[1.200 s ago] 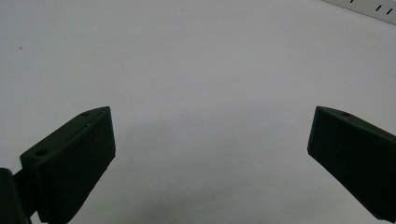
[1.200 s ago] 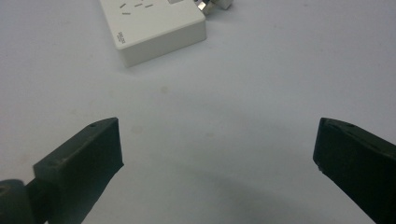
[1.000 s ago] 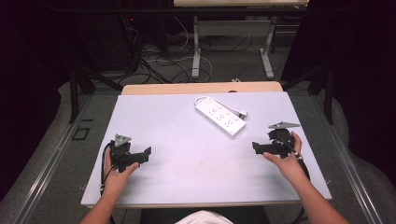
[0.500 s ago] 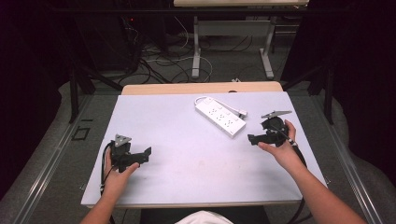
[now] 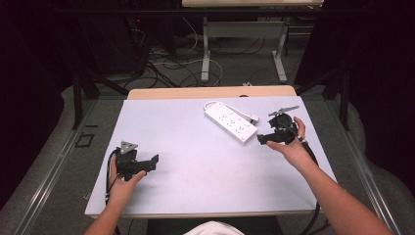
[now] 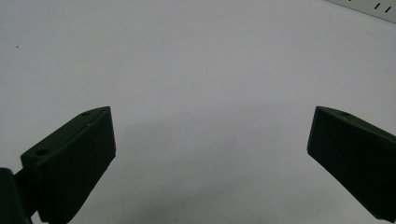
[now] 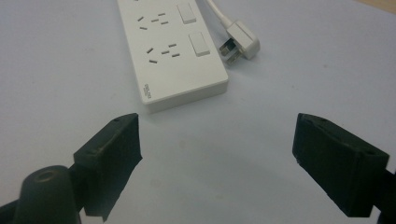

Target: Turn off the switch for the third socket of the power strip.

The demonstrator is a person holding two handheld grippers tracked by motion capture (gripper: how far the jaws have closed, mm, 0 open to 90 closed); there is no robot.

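A white power strip [image 5: 231, 122] lies slanted on the white table top at the back right, its cord curled behind it and its plug [image 5: 253, 118] beside its right end. My right gripper [image 5: 262, 138] hovers just right of the strip's near end. In the right gripper view the strip [image 7: 168, 51] and plug [image 7: 240, 44] lie just beyond the gripper [image 7: 217, 126], whose jaws stand apart, have just been closing a little, and have nothing between them. My left gripper [image 5: 154, 161] rests at the front left, open over bare table [image 6: 212, 121].
The white table top [image 5: 195, 147] has a wooden strip [image 5: 210, 92] along its far edge. Behind it are table legs and loose cables [image 5: 171, 63] on the floor. A corner of the power strip [image 6: 373, 5] shows far off in the left gripper view.
My right hand has moved away from the right front of the table, up and toward the power strip's near end. The left hand has stayed in place.
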